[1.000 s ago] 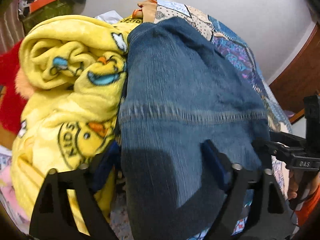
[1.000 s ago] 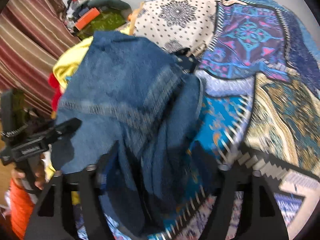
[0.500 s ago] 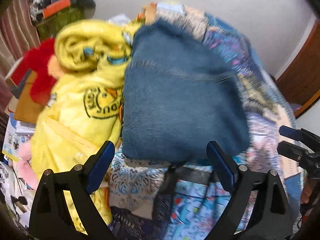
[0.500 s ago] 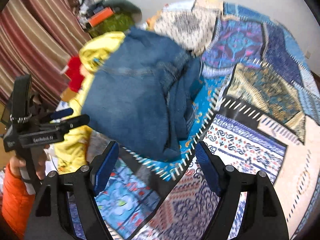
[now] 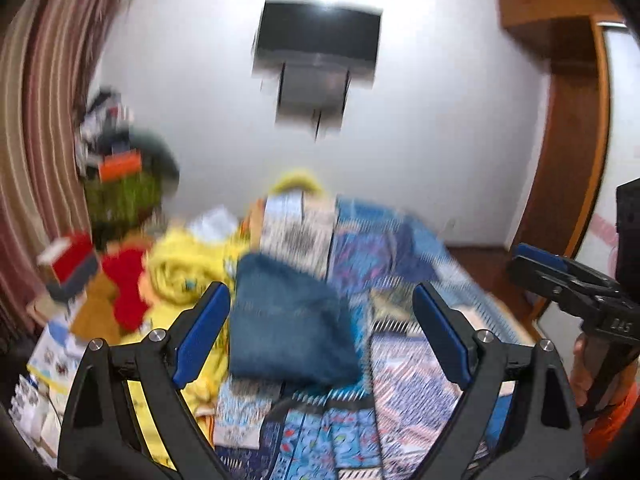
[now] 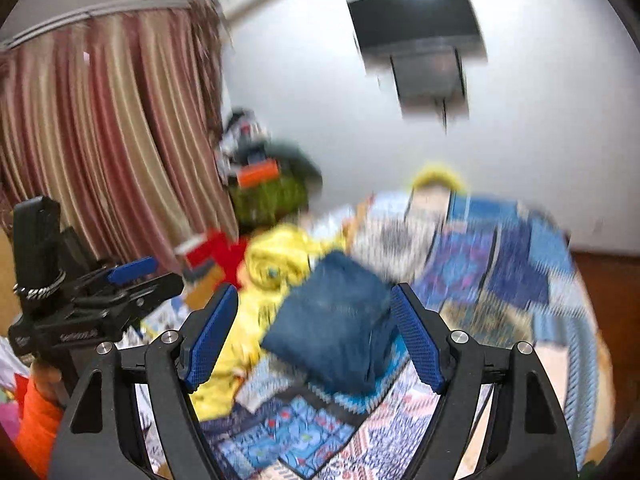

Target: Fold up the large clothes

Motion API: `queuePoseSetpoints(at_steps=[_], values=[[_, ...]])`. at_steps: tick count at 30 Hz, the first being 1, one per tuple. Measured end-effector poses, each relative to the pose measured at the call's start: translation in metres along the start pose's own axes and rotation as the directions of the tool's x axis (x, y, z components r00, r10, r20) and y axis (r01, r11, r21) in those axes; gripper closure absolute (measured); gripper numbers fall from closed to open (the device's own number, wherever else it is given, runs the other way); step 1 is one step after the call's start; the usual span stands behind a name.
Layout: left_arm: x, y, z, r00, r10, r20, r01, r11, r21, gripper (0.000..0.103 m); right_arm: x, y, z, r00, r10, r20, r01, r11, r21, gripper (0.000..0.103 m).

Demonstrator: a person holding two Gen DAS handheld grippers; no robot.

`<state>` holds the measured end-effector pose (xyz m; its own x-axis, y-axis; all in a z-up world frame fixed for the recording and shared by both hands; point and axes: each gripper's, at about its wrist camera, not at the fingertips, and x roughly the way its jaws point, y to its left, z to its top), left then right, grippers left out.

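Now both tongs, left gripper (image 5: 320, 332) and right gripper (image 6: 314, 332), have pulled back spread and empty, leaving the folded jeans (image 5: 290, 332) beside the yellow blanket (image 5: 180, 276) near the bed's (image 5: 420, 380) left edge, apparently finished.

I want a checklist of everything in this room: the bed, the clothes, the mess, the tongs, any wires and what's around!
Surface: bed with patchwork bedspread.
Job's things: folded jeans lying on the bedspread, touched by neither tongs.
Clutter: yellow duck blanket heaped beside the jeans; red cloth; boxes; green bag.
Grippers: left tongs open, empty; right tongs open, empty.
Cables: wire hanging under the TV.
Surroundings: striped curtain, white wall, wooden door frame; picture blurred.
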<state>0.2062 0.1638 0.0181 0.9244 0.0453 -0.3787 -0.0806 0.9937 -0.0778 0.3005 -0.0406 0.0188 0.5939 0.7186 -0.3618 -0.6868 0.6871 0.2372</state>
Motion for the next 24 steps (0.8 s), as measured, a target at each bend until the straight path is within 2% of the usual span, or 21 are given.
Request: queuePoseSetpoints(at_steps=[2,6,11,14,16,19,21,24], values=[[-0.032,-0.014,0.003,0.996,0.012,0.088,-0.015,1.0,0.028,0.01,-0.022,0.012,0.003,0.998,0.002,0.067,-0.001,1.0,-0.021,0.027],[-0.084,-0.037,-0.002,0.973,0.035,0.23,-0.049,0.997,0.055,0.01,-0.063,0.033,0.0,0.982,0.008,0.187,-0.001,0.999,-0.04,0.027],[-0.12,-0.052,-0.019,0.946,0.071,0.316,-0.091,0.995,0.046,0.01,-0.088,0.052,-0.016,0.966,-0.002,0.259,0.011,0.999,-0.036,0.027],[-0.132,-0.06,-0.03,0.937,0.088,0.339,-0.107,0.994,0.038,0.01,-0.088,0.055,-0.024,0.961,-0.027,0.277,0.039,0.999,-0.038,0.024],[-0.138,-0.065,-0.035,0.936,0.09,0.339,-0.111,0.993,0.044,0.009,-0.087,0.057,-0.028,0.96,-0.04,0.276,0.053,0.998,-0.04,0.015],[-0.14,-0.069,-0.039,0.935,0.11,0.337,-0.135,0.99,0.052,0.001,-0.089,0.059,-0.031,0.958,-0.079,0.276,0.095,0.994,-0.045,0.007],[-0.141,-0.071,-0.043,0.938,0.11,0.329,-0.135,0.989,0.054,0.001,-0.089,0.059,-0.033,0.957,-0.095,0.274,0.112,0.993,-0.045,0.001],[-0.139,-0.071,-0.046,0.941,0.114,0.318,-0.137,0.989,0.051,0.001,-0.09,0.057,-0.033,0.955,-0.115,0.273,0.128,0.991,-0.029,0.0]])
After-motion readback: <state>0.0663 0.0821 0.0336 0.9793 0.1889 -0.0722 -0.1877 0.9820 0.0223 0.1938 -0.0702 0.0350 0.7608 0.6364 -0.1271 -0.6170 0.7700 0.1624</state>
